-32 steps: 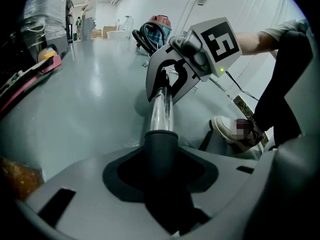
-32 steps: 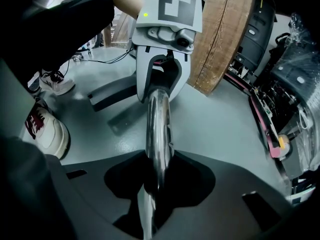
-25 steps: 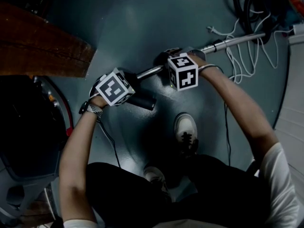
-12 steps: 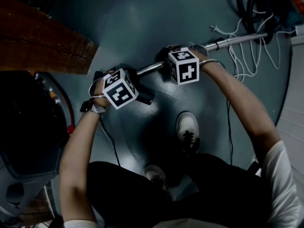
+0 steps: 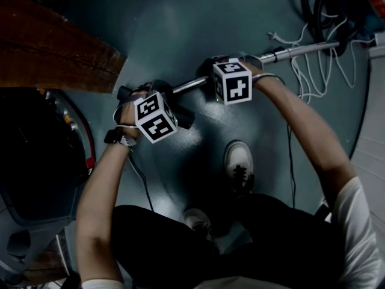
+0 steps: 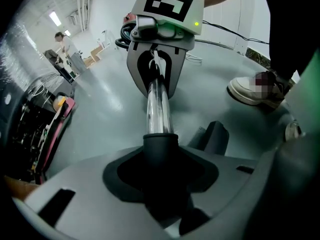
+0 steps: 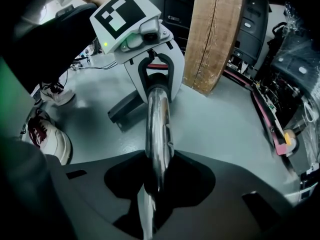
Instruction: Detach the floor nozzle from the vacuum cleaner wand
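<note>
The left gripper (image 6: 161, 184) is clenched on the black neck (image 6: 161, 143) of the floor nozzle (image 7: 125, 111). The right gripper (image 7: 155, 184) is clenched on the chrome wand (image 6: 156, 104), further along the tube. The two grippers face each other along the wand and stand near each other without touching.

The wand end sits inside the neck; the joint is still closed. The floor nozzle lies on the grey floor (image 5: 180, 29), just beside the left gripper.

In the head view, the wand runs from the grippers toward the upper right, past a tangled white cable (image 5: 301, 71), toward a coiled black hose (image 5: 325, 8). A wooden board (image 7: 215, 34) stands behind the left gripper. A shoe (image 5: 239, 164) rests on the floor below the right gripper.
</note>
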{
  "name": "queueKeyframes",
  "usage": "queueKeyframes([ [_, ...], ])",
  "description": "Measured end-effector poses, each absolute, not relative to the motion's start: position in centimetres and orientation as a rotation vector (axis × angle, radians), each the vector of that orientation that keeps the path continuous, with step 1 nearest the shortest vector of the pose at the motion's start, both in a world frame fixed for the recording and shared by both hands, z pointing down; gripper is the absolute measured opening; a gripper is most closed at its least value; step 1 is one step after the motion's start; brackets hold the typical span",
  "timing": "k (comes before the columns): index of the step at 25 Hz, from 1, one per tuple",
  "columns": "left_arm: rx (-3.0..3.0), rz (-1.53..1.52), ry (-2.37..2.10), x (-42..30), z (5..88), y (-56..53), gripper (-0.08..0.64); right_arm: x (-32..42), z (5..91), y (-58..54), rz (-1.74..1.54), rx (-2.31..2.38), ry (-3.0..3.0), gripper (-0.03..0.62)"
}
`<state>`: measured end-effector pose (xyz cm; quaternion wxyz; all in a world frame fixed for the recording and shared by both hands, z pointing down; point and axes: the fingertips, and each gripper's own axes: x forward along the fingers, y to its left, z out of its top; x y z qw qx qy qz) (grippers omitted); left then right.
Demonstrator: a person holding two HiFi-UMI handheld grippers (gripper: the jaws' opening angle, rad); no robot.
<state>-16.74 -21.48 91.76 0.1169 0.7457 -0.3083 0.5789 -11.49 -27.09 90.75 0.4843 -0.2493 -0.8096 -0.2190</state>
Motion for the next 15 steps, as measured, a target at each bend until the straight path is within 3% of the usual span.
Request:
queueKeyframes([
  [15,2.043,1.404,-0.785,-16.0,92.4,-20.2,0.164,-11.3,91.4,-26.6,-0.596,-0.618,-1.953,0.14],
])
